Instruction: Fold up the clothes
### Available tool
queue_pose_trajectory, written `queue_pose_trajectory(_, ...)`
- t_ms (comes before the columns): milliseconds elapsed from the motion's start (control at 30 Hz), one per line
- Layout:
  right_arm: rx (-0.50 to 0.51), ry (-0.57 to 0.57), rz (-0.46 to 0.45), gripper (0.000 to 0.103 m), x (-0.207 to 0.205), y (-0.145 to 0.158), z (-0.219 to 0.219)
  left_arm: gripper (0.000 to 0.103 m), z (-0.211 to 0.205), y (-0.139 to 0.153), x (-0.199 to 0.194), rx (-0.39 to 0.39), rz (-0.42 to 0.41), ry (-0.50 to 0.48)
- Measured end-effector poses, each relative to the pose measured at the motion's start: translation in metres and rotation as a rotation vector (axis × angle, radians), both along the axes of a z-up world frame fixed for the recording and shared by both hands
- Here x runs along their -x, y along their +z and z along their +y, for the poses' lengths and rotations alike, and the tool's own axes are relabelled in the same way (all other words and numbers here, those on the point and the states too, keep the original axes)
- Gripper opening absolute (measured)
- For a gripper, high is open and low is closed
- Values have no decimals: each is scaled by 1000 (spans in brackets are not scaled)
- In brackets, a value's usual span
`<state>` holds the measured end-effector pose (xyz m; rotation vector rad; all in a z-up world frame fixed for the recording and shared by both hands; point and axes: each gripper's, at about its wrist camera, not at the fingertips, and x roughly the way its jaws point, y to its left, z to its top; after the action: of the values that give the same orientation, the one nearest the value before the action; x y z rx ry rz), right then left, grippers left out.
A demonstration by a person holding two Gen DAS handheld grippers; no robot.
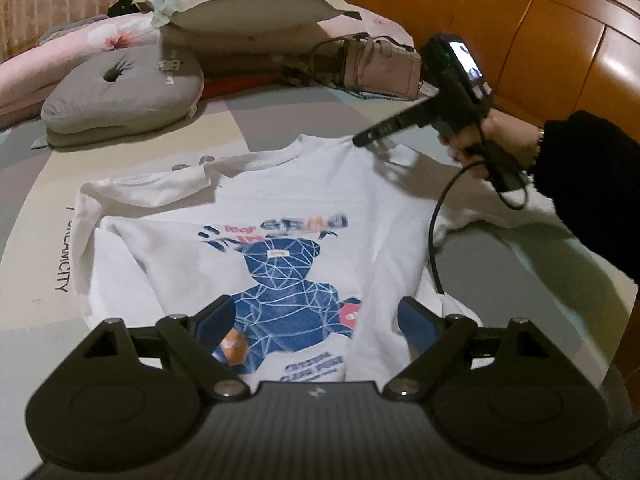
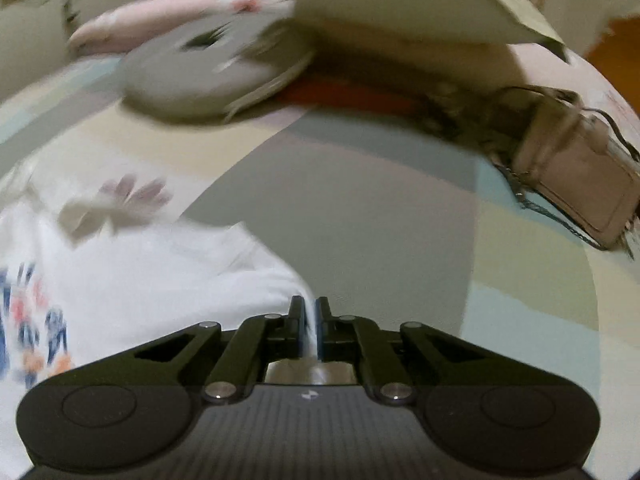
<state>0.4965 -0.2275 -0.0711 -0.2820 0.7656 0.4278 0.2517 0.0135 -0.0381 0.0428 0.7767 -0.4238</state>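
**White sweatshirt pinched at one shoulder**

White cotton, long-sleeved, the sweatshirt [image 1: 248, 216] lies front-up on a bed sheet [image 1: 256, 128] patterned in grey, cream and pale blue blocks. Its chest print is a blue geometric bear [image 1: 288, 280] under blurred lettering; only "tear" can be made out, and the lines below the bear are too smeared to read. Printed on the sheet at the left edge is a word ending in "AMCITY".

At the garment's far shoulder, the right gripper [image 2: 308, 320] has its fingers pressed together on a fold of the white cloth. A person's hand [image 1: 480, 140] in a black sleeve [image 1: 580, 184] grips its handle. Nearer the hem, the left gripper [image 1: 316, 320] hovers with its blue-padded fingers [image 1: 218, 320] spread wide, nothing between them.

Beyond the collar sit a grey dimpled cushion [image 1: 120, 88], stacked pillows [image 1: 248, 4] and a beige handbag [image 1: 380, 68] with a chain strap, closed, its contents unseen. A wooden headboard [image 1: 520, 32] rises on the right.
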Motion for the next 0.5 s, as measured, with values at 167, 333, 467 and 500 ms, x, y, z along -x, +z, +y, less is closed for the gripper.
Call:
queue_pose_trajectory(167,-7,-52,55,9,-23,-6,-4,88,1,1,2,0,-9,8)
queue_pose_trajectory(333,-122,-94,51,14,10,19,-38,89,10,3,6,16,-17,16)
queue_pose_trajectory(467,-142,-77,81,18,55,27,-57,89,9,2,3,32,-7,22)
queue_pose_trajectory(500,-119,-76,94,23,68,22,-60,89,7,1,3,33,-4,17)
